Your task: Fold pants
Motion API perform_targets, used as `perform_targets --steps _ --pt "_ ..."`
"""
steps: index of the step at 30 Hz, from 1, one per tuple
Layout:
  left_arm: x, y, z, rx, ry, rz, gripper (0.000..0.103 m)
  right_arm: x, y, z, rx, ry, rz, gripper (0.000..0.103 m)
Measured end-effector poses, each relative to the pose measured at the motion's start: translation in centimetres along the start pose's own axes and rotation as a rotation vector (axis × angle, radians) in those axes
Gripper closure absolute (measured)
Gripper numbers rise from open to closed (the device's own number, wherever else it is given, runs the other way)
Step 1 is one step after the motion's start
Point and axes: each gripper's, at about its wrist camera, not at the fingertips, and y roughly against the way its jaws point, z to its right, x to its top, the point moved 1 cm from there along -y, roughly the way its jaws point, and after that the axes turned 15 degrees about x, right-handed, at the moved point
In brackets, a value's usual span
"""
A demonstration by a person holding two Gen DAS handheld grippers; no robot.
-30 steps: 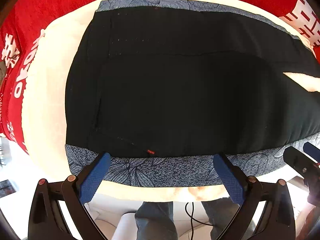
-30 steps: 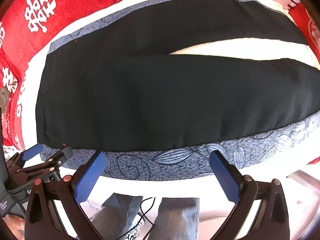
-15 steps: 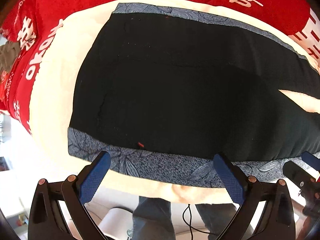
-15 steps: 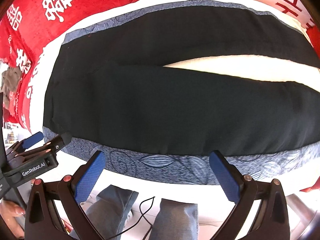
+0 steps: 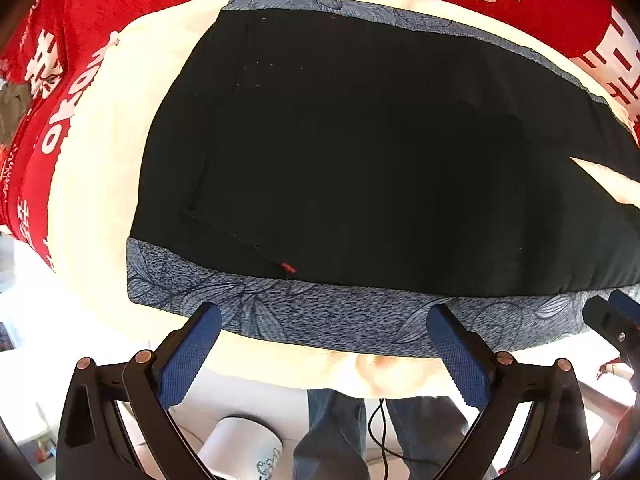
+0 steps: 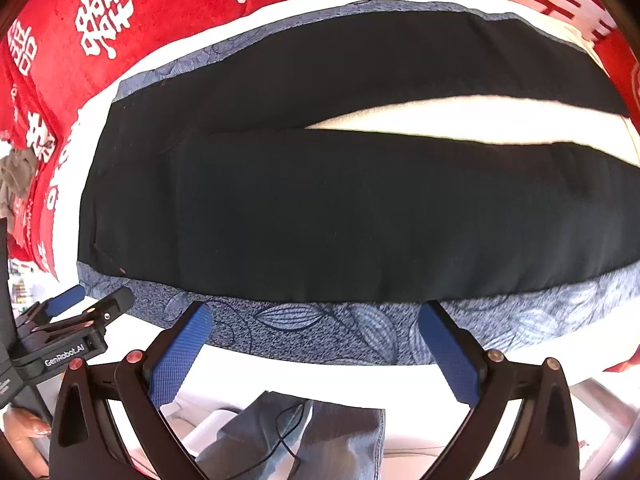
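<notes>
Black pants (image 5: 360,168) with a blue-grey leaf-patterned side stripe (image 5: 320,312) lie flat on a cream surface (image 5: 100,184). The waist end is at the left, and the two legs (image 6: 360,208) run right with a cream gap between them. My left gripper (image 5: 324,332) is open and empty, just above the near stripe by the waist. My right gripper (image 6: 312,332) is open and empty over the near stripe (image 6: 304,328) further along the leg. Each gripper shows at the edge of the other's view.
A red blanket with white characters (image 6: 168,12) borders the cream surface at the back and left. The person's jeans-clad legs (image 5: 340,436) and a cable stand below the near edge. A white cup (image 5: 240,448) sits below the left gripper.
Both grippers have drawn back slightly toward the near edge and then moved in again. The pants have not moved. Both grippers stay open.
</notes>
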Motion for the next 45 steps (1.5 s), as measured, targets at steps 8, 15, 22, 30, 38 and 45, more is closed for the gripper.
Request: perform_targets --steps 8,15,22,30,38,45 --pt "-0.9 -0.7 -2.6 -0.023 -0.023 0.015 0.0 -2.3 -0.3 -1.2 0.029 -0.036 0.034 0.0" --pt "-1.4 -1.2 -4.0 -0.028 -0.044 0.021 0.0 -3.4 -1.0 -2.1 0.015 -0.055 0.035 0.0" --pt "-1.6 -1.7 -4.8 -0.037 -0.048 0.028 0.0 -3.9 -1.3 -2.8 0.002 -0.052 0.025 0.0" --pt "-1.7 -1.3 -4.5 -0.037 -0.03 0.026 0.0 -3.9 -1.6 -3.4 0.032 -0.044 0.03 0.0" --pt "-2.2 -2.2 -4.9 -0.044 -0.003 0.012 0.0 -4.5 -2.4 -3.8 0.127 -0.051 0.024 0.0" --pt "-3.0 -3.6 -6.7 -0.184 0.102 -0.01 0.0 -5.4 -3.9 -3.7 0.289 -0.108 0.009 0.0"
